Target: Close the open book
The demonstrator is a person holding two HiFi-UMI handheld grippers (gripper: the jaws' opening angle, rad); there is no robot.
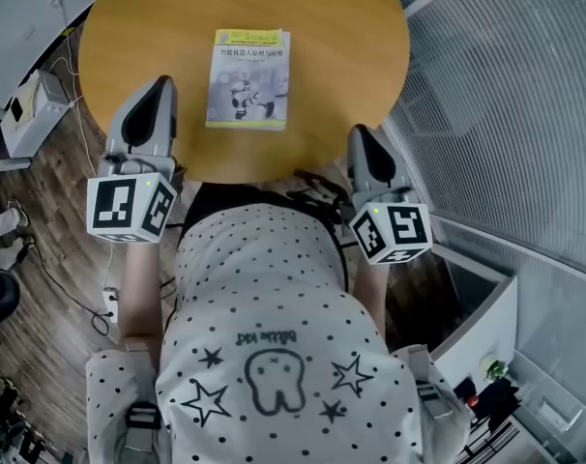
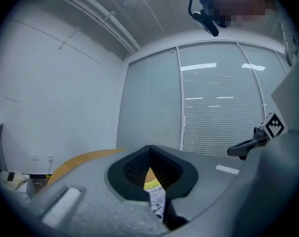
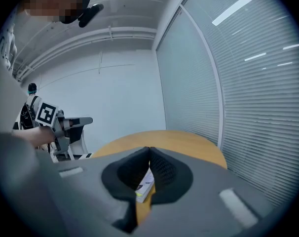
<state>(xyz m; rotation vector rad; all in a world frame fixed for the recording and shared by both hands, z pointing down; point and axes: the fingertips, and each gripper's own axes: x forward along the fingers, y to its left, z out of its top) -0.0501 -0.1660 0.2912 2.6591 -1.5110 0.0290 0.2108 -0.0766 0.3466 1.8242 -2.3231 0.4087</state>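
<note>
The book (image 1: pixel 248 77) lies closed, cover up, on the round wooden table (image 1: pixel 351 56), a little left of its middle. My left gripper (image 1: pixel 161 83) hangs over the table's near-left edge, left of the book, with its jaws pressed together and nothing between them. My right gripper (image 1: pixel 359 131) is at the near-right edge, apart from the book, jaws together and empty. In the left gripper view the jaws (image 2: pixel 149 152) meet, and the book (image 2: pixel 157 196) shows through the gap below them. In the right gripper view the jaws (image 3: pixel 149 154) also meet, with the book (image 3: pixel 144 185) beyond.
A wall of window blinds (image 1: pixel 525 95) runs along the right. A white box (image 1: pixel 32 109) and cables (image 1: pixel 71 288) lie on the wooden floor to the left. A white cabinet (image 1: pixel 486 317) stands at lower right. My dotted shirt (image 1: pixel 264 336) fills the foreground.
</note>
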